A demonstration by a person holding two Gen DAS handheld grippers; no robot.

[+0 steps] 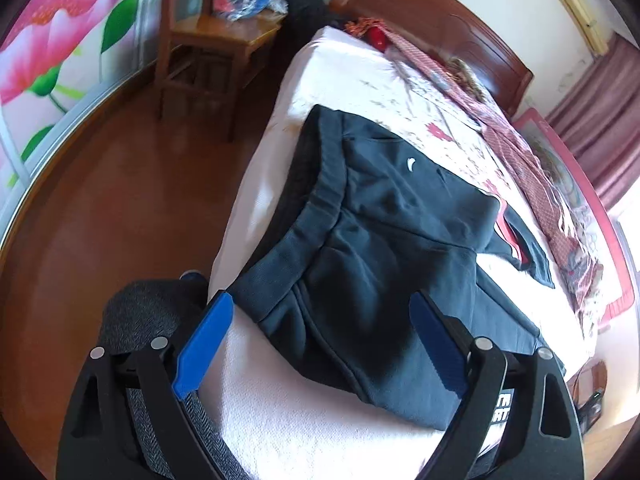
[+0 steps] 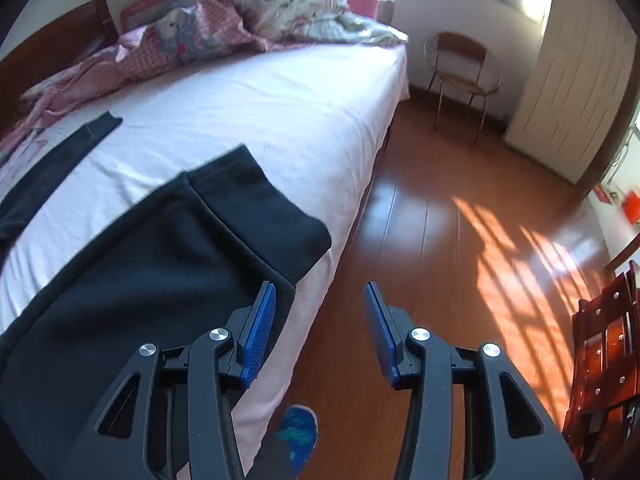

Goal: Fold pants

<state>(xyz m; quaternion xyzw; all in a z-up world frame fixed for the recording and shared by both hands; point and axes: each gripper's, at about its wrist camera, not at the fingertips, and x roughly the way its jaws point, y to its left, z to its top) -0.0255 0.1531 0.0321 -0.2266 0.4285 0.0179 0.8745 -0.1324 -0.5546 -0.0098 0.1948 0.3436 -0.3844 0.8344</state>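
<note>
Dark navy pants [image 1: 376, 248] lie on the white bed sheet [image 1: 280, 412], waistband toward the bed's left edge, with a small white logo on one hip. My left gripper [image 1: 320, 312] is open and empty, its blue pads on either side of the near waist corner, just above the cloth. In the right wrist view a pant leg [image 2: 160, 264] ends in a cuff near the bed's edge, and the other leg [image 2: 60, 168] lies further left. My right gripper [image 2: 320, 300] is open and empty, beside the cuff over the bed's edge.
A pink quilt [image 2: 192, 36] is bunched at the far side of the bed [image 2: 280, 92]. A wooden headboard [image 1: 440, 28] stands at the bed's head. A wooden chair [image 1: 208, 40] with clothes and a metal chair [image 2: 460, 76] stand on the wood floor [image 2: 460, 240]. My foot in a blue slipper [image 2: 298, 432] is below.
</note>
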